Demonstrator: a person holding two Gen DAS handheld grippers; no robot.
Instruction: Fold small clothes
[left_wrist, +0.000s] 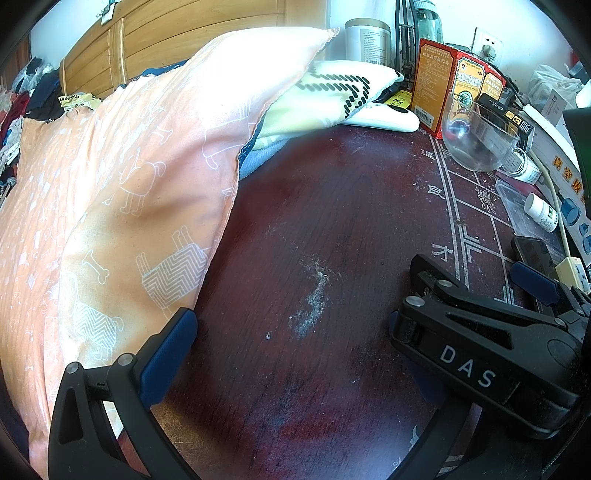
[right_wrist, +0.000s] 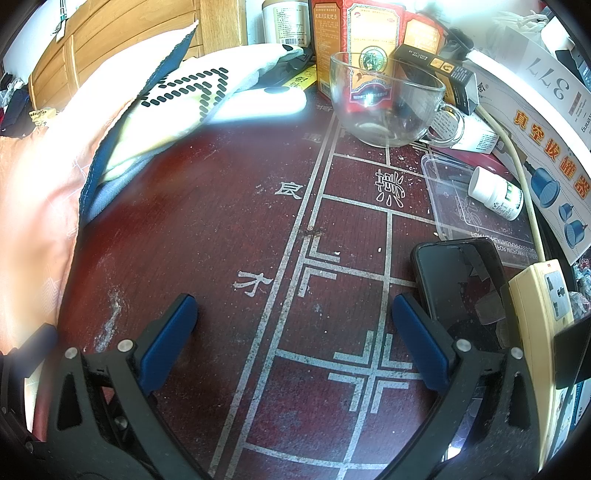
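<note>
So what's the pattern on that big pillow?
Peach-orange with white outline dogs and bones, clearest in the left wrist view: pillow.

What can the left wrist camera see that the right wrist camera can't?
Only the left wrist view shows the right gripper from outside, marked DAS, and the dog and bone print on the orange fabric. Only the right wrist view shows the whole phone, the power strip and the number 377 on the white box. Both show the red table, glass cup, white pill bottle and open jaws.
</note>
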